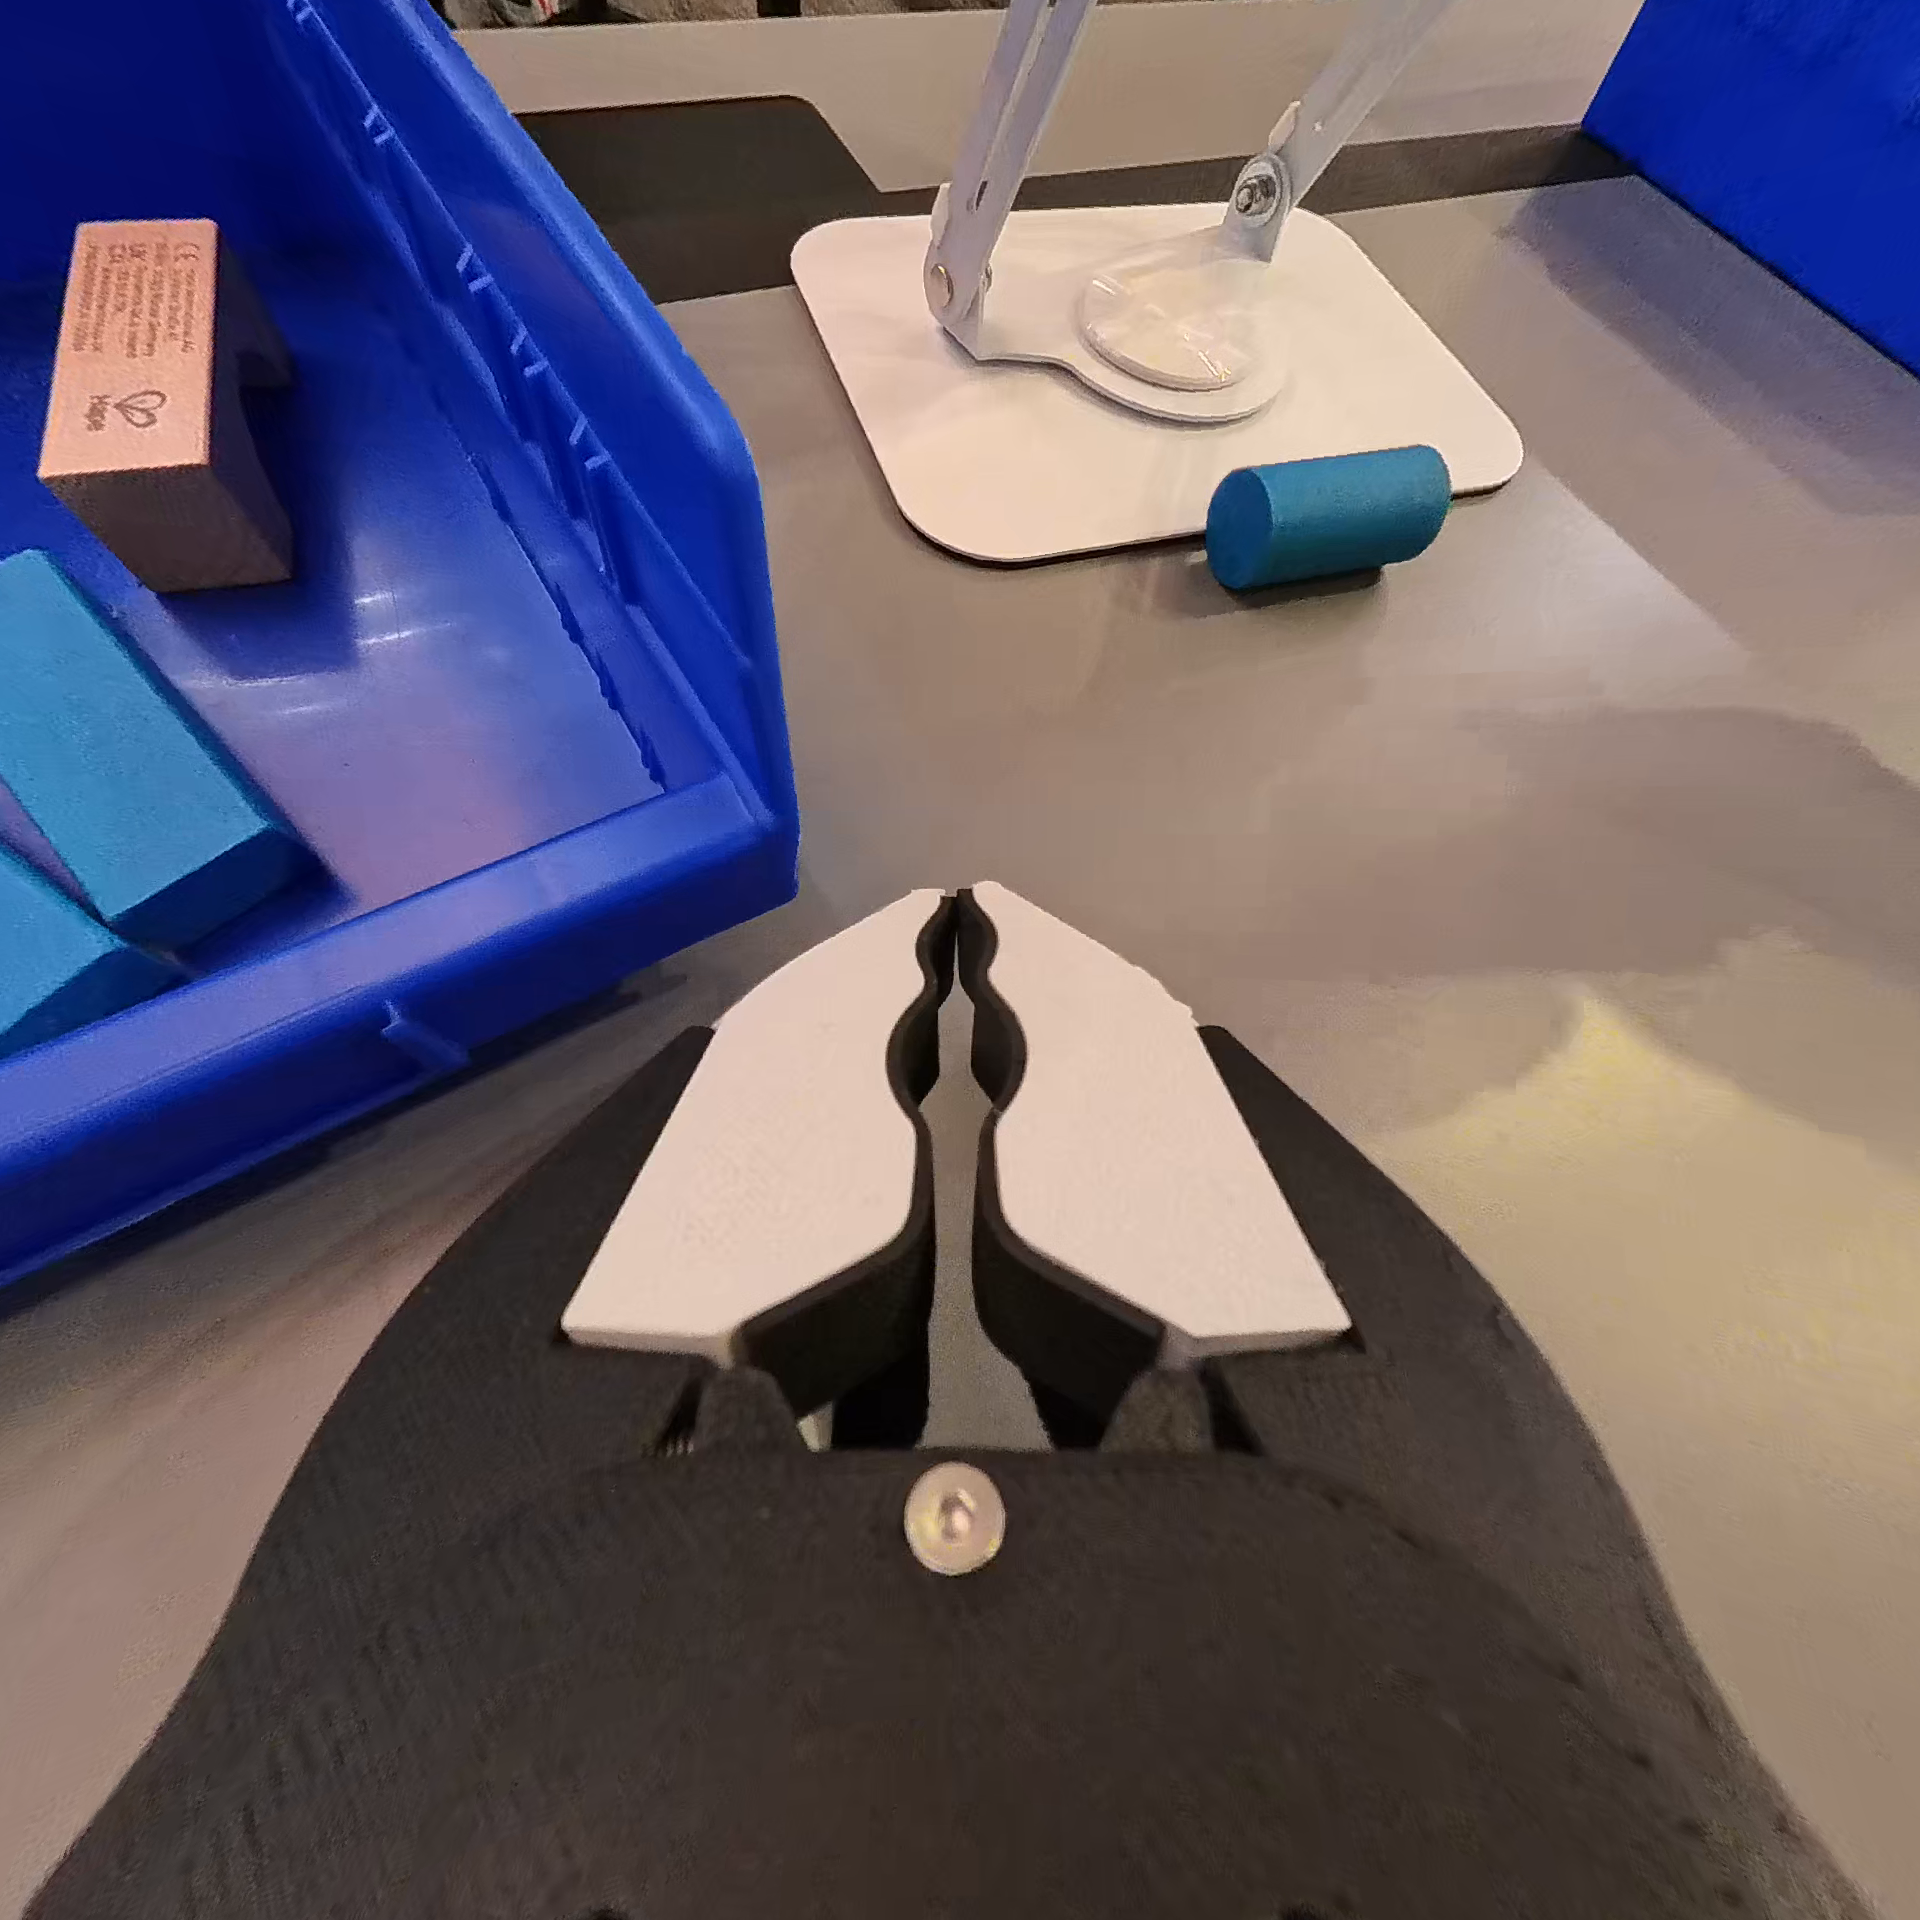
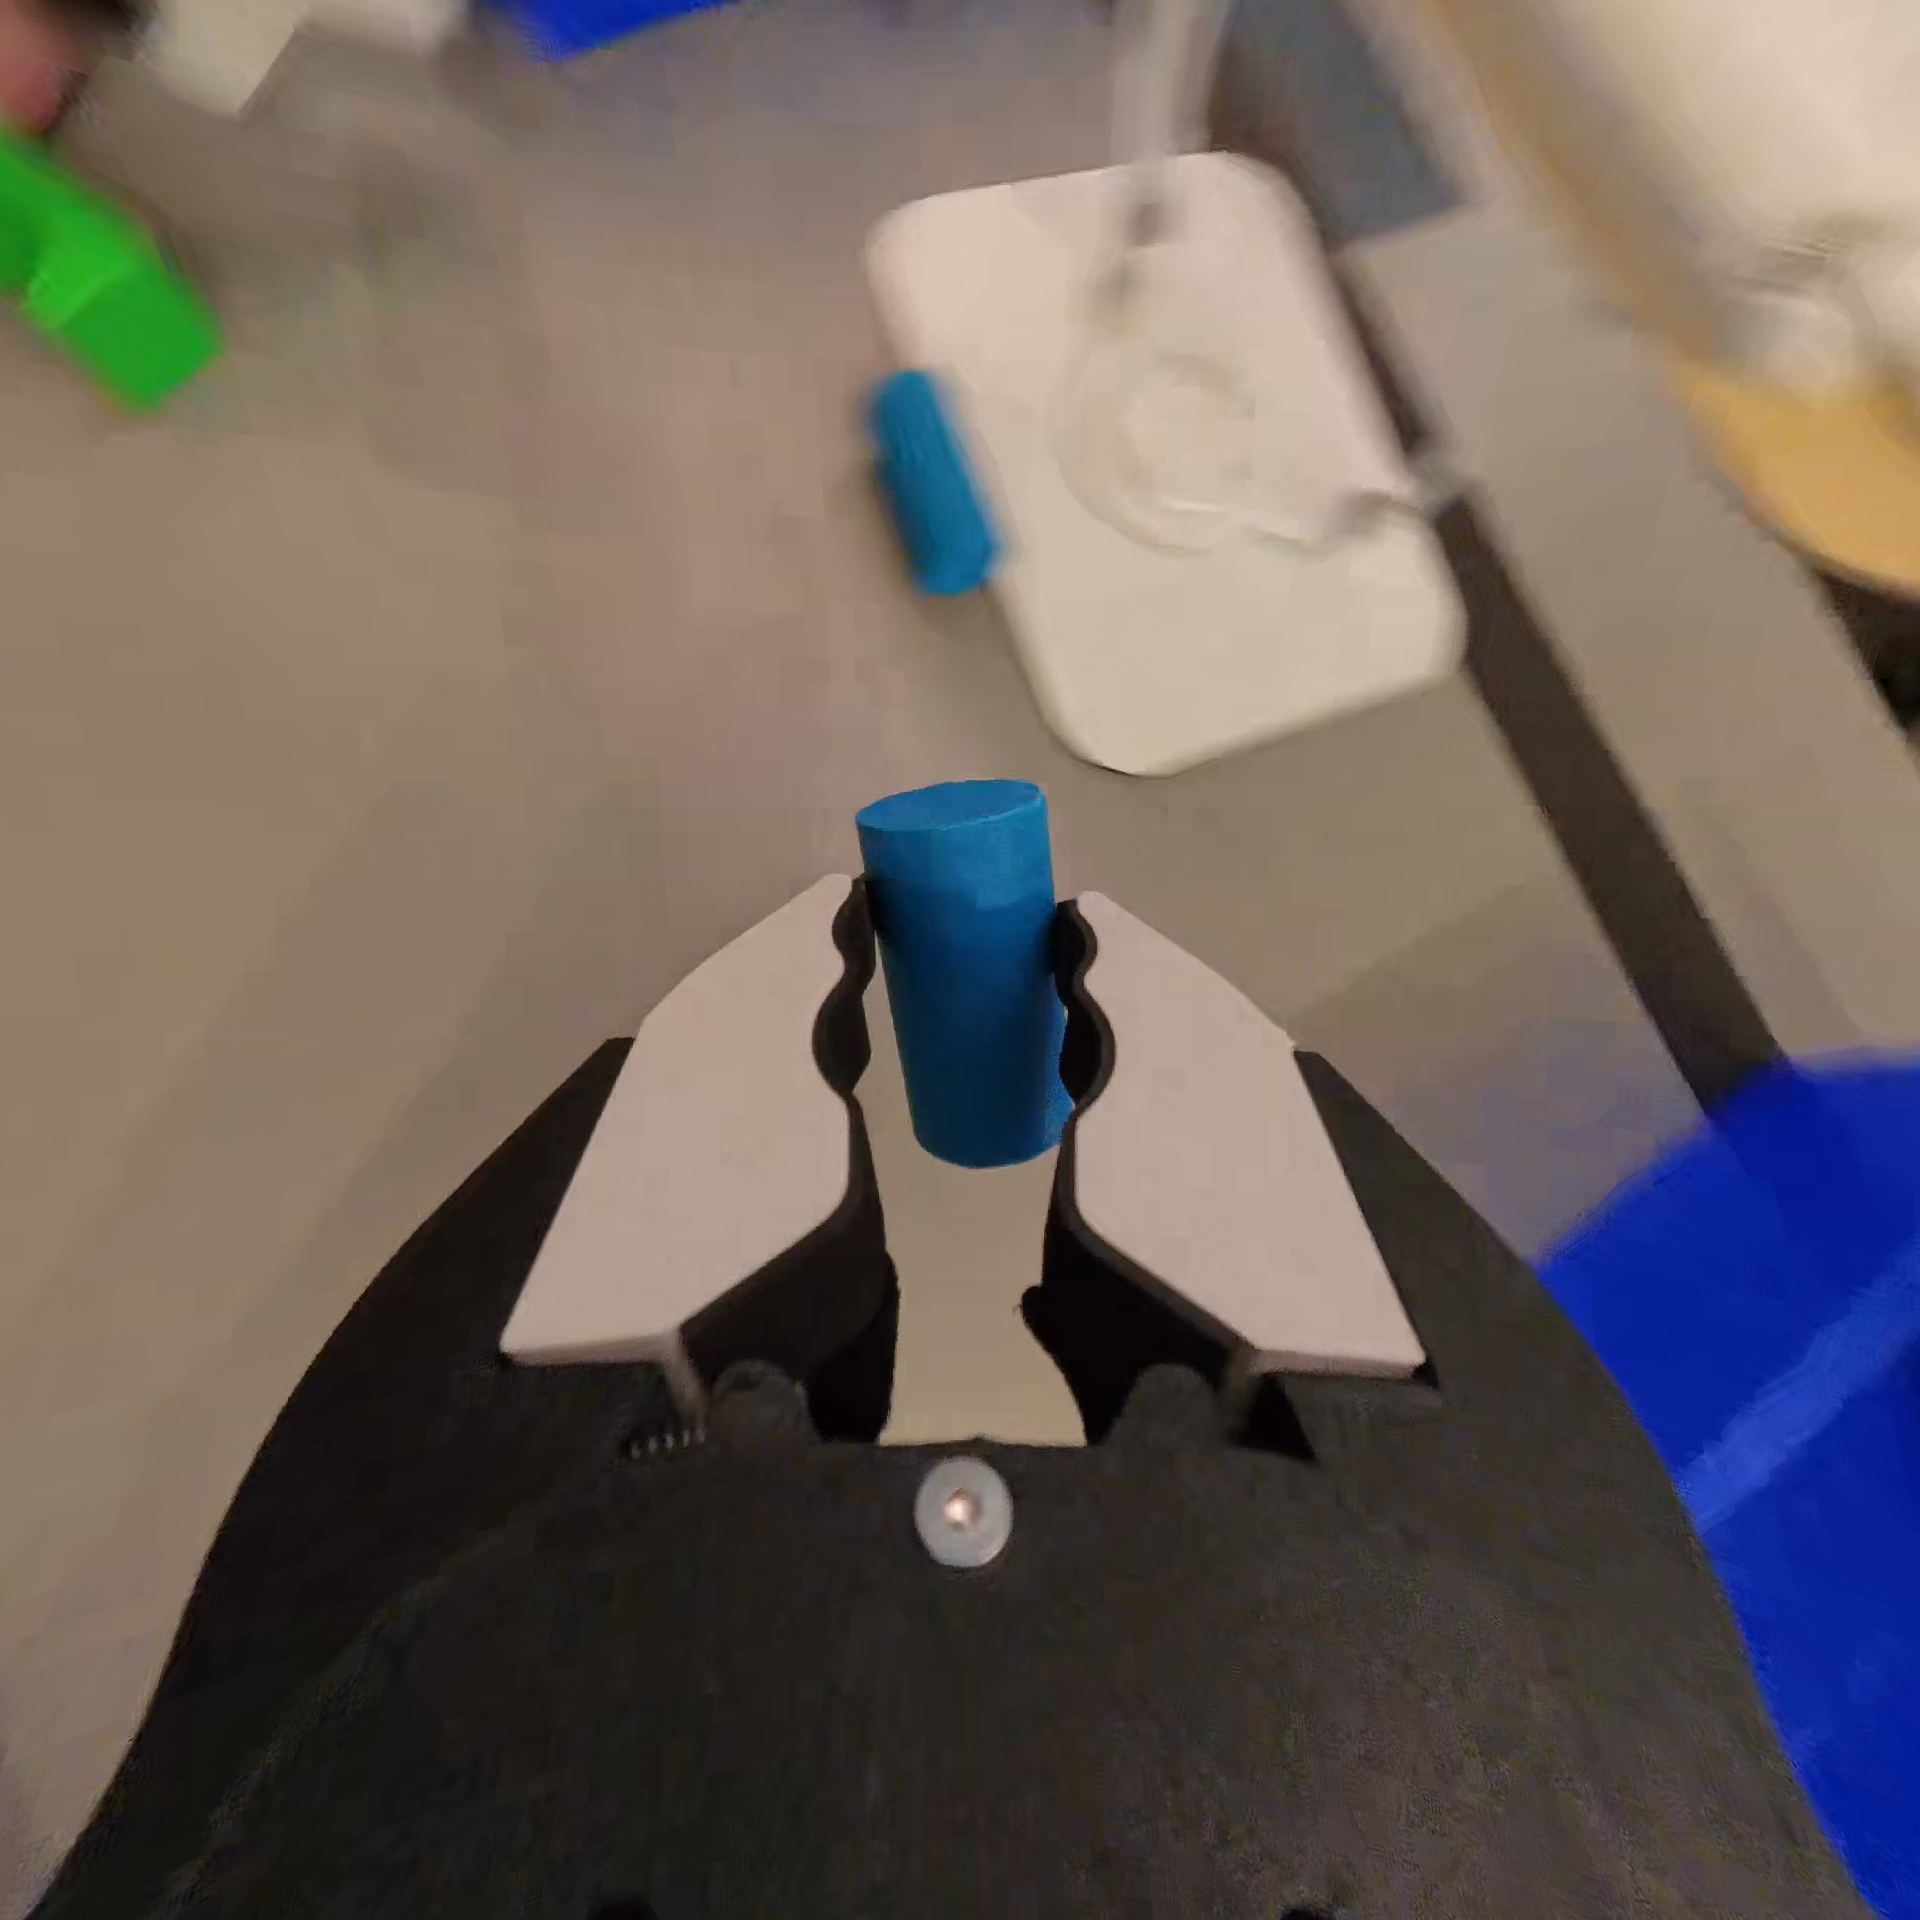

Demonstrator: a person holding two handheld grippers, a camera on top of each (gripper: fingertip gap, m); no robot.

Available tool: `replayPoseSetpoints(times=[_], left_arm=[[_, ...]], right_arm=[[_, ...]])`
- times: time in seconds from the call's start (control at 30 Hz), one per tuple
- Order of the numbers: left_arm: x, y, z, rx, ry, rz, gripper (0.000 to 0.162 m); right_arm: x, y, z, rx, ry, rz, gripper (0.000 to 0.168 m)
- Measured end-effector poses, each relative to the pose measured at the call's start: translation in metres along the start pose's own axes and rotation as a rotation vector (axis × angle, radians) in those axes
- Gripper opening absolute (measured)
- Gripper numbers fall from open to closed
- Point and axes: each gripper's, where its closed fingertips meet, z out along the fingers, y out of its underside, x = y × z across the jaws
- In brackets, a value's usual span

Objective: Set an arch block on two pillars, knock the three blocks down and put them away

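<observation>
A smooth grey tabletop [image 1: 1247,831] stretches under both tools, with a dark strip along its far edge. At the left stands a deep blue plastic bin [image 1: 582,935]. Inside it a pale wooden arch block [image 1: 135,405] rests on one end face, its notch turned away and printing on its flat side. In front of the arch, two light-blue rectangular blocks [image 1: 125,748] lie flat against the bin floor, partly cut off by the picture's edge.

Just outside the bin's near corner hangs the left gripper [image 1: 958,896], its white fingers [image 1: 790,1143] pressed together at the tips with nothing between them, above bare table.

Further back sits a white rounded flat stand base [image 1: 1039,457] carrying two slanted white metal struts. A teal-blue wooden cylinder [image 1: 1330,514] lies on its side against the base's near right corner.

The right wrist view is blurred. There the right gripper [image 2: 961,899] is clamped on a second teal-blue cylinder block [image 2: 966,997], held upright between the dark ridged pads, its flat top above the fingertips. Whether it touches the table I cannot tell. The lying cylinder [image 2: 930,483] shows beyond, beside the white base [image 2: 1195,623]. A bright green shape [image 2: 94,301] is far left, and another blue bin [image 2: 1787,1403] fills the lower right.
</observation>
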Motion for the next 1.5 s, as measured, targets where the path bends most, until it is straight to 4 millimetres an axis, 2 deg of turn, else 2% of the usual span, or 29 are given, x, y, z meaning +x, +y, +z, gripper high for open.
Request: replayPoseSetpoints(times=[0.1,0.17,0.2,0.3,0.37,0.43,0.53,0.63,0.83,0.87,0.9,0.97,1.03,1.07,1.13,1.2,1.23,1.3,1.4,1.5], left_arm=[[0.001,0.001,0.002,-0.011,-0.002,0.010,0.000],[0.002,0.001,0.002,-0.016,-0.002,0.013,0.000],[0.002,0.002,0.003,-0.019,-0.003,0.014,0.000],[0.002,0.002,0.003,-0.021,-0.005,0.013,0.000],[0.002,0.002,0.003,-0.022,-0.003,0.008,0.000],[0.002,0.002,0.003,-0.023,-0.001,0.006,0.000],[0.001,0.002,0.003,-0.025,-0.001,0.003,0.000],[0.001,0.003,0.003,-0.025,0.000,0.001,0.000],[0.001,0.003,0.004,-0.032,0.003,-0.002,0.000],[0.001,0.004,0.004,-0.033,0.003,-0.001,0.000],[0.001,0.004,0.004,-0.033,0.004,0.000,0.000],[0.001,0.003,0.004,-0.032,0.004,-0.002,0.000],[0.001,0.003,0.004,-0.029,0.005,-0.005,0.000],[0.001,0.003,0.004,-0.029,0.006,-0.008,0.000],[0.000,0.003,0.004,-0.029,0.006,-0.010,0.000],[0.001,0.004,0.005,-0.034,0.004,-0.006,0.000],[0.001,0.004,0.005,-0.037,0.003,-0.002,0.000],[0.001,0.004,0.006,-0.040,0.000,0.005,0.000],[0.002,0.003,0.005,-0.032,0.002,0.007,0.000],[0.002,0.003,0.005,-0.031,0.011,-0.001,0.000]], right_arm=[[0.095,0.028,-0.060,0.068,0.221,0.303,0.034],[0.145,0.061,-0.084,0.057,0.308,0.453,0.034],[0.162,0.082,-0.088,0.012,0.313,0.525,0.034],[0.193,0.137,-0.080,-0.122,0.318,0.667,0.034],[0.191,0.164,-0.060,-0.206,0.216,0.769,0.035],[0.189,0.188,-0.041,-0.300,0.184,0.812,0.035],[0.179,0.207,-0.020,-0.403,0.136,0.840,0.035],[0.171,0.218,-0.009,-0.470,0.099,0.867,0.035],[0.165,0.224,-0.011,-0.519,0.103,0.878,0.036],[0.164,0.226,-0.012,-0.525,0.108,0.876,0.037],[0.164,0.226,-0.012,-0.526,0.111,0.876,0.046],[0.164,0.223,-0.016,-0.503,0.128,0.865,0.061],[0.170,0.215,-0.034,-0.478,0.224,0.824,0.064],[0.173,0.202,-0.048,-0.442,0.293,0.781,0.064],[0.163,0.158,-0.072,-0.319,0.380,0.662,0.065],[0.126,0.095,-0.071,-0.201,0.337,0.463,0.059],[0.100,0.068,-0.060,-0.190,0.286,0.360,0.059],[0.053,0.033,-0.028,-0.236,0.219,0.168,0.060],[-0.018,-0.023,0.037,-0.162,0.007,-0.011,0.053],[-0.060,-0.034,0.105,-0.272,-0.123,-0.136,0.061]])
